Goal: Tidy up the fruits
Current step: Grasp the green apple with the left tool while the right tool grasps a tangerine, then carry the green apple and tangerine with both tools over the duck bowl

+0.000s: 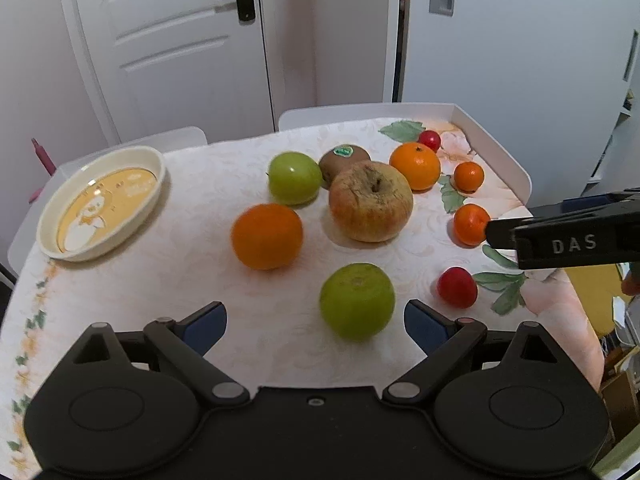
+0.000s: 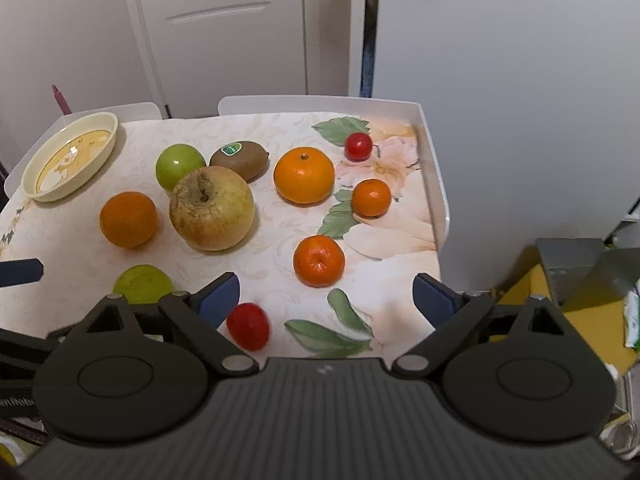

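Several fruits lie loose on the flowered tablecloth (image 1: 192,272). A wrinkled apple (image 1: 370,201) sits in the middle, with a kiwi (image 1: 344,159) and a green apple (image 1: 294,178) behind it, and oranges (image 1: 267,236) around. A cream dish (image 1: 102,202) stands empty at the far left. My left gripper (image 1: 316,326) is open, just before a second green apple (image 1: 357,301). My right gripper (image 2: 326,296) is open above the table's right front, a small orange (image 2: 319,261) ahead of it and a red fruit (image 2: 248,326) by its left finger.
A white raised rim (image 2: 434,184) borders the table's far and right sides. Two small oranges (image 2: 371,197) and a red cherry tomato (image 2: 358,146) lie near the right rim. White doors stand behind. Boxes and clutter (image 2: 580,280) sit off the right edge.
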A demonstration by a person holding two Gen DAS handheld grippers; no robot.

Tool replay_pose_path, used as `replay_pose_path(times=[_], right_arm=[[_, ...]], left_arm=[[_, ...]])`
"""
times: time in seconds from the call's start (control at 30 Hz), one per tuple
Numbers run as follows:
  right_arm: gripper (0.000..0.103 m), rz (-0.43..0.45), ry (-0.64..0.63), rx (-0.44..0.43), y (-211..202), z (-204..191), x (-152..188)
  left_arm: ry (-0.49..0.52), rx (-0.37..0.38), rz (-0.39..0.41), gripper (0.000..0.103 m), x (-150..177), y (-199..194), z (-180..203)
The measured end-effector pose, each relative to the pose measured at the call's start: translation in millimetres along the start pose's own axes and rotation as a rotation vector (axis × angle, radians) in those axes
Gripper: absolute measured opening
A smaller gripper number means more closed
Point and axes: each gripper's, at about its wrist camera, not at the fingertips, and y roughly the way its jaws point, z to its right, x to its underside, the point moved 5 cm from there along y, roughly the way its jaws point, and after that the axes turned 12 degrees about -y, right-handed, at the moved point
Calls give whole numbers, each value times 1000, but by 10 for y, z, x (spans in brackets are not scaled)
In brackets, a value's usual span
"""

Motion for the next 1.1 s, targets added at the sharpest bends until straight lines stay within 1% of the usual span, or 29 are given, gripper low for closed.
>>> replay_pose_path(times=[0.17,0.3,0.37,0.47,0.57,0.63,0.7,0.8,1.1], right_arm=[[103,-1,-13,-36,244,41,-20],[95,-23,-13,-65,409,51,-13],[93,-33,-12,-76,474,54,-1],[89,-41,-10,-88,544,69,1],[86,-42,-15,-97,589,78,-10],[84,-43,-25,-98,618,82,-20],[78,-46,-36,-103,646,81,-30],[77,-47,-41,-109,666,82,-43],[71,-33,-52,-110,681,61,-77]], left_arm=[[-31,3,-25,92,27,227,130],[-48,-3,-32,90,4,368,184],[-50,-6,-37,88,5,429,204],[-53,-3,-51,79,15,502,226],[-63,-9,-62,77,30,562,235],[-70,-13,-73,72,51,592,234],[-75,-18,-83,64,77,608,228],[-85,-20,-68,57,79,600,208],[-90,-20,-50,57,86,581,198]])
